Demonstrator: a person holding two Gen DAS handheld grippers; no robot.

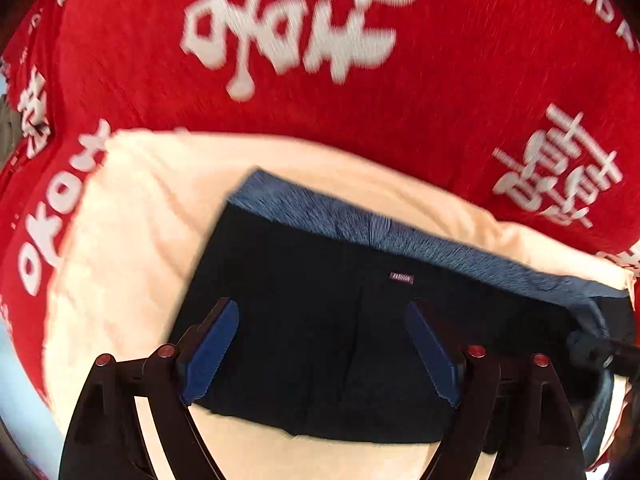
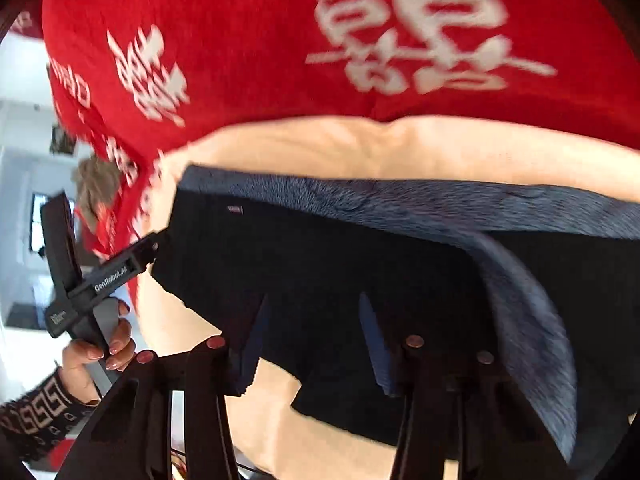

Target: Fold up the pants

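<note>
On a cream blanket (image 1: 132,216) spread over a red cover (image 1: 440,92) printed with large white characters lie the pants (image 1: 320,320), dark navy and folded into a compact rectangle with a fleecy blue lining (image 1: 360,220) showing along the far edge. A small woven label (image 1: 401,278) sits on the dark cloth just below that lining. From the left wrist view, the left gripper (image 1: 322,340) hangs over the near half of the folded pants with its two blue-padded fingers (image 1: 212,352) spread wide apart and nothing between them; whether the pads touch the cloth cannot be told. At the right edge of that view the other tool's dark tip meets the corner of the pants, where the lining curls over. From the right wrist view, the right gripper (image 2: 312,340) also stands with its jaws parted, the blue pads (image 2: 376,344) lying against or just above the dark fabric, which spans the gap between them without being pinched. The lining (image 2: 520,300) sweeps round in a thick blue band on the right side of this view, turned up over the dark outer cloth. At the left, the left gripper's black body appears, held by a hand (image 2: 104,348) with pink-painted nails and a dark patterned sleeve (image 2: 36,412), its tip reaching the left edge of the pants. Both frames are somewhat motion-blurred.
</note>
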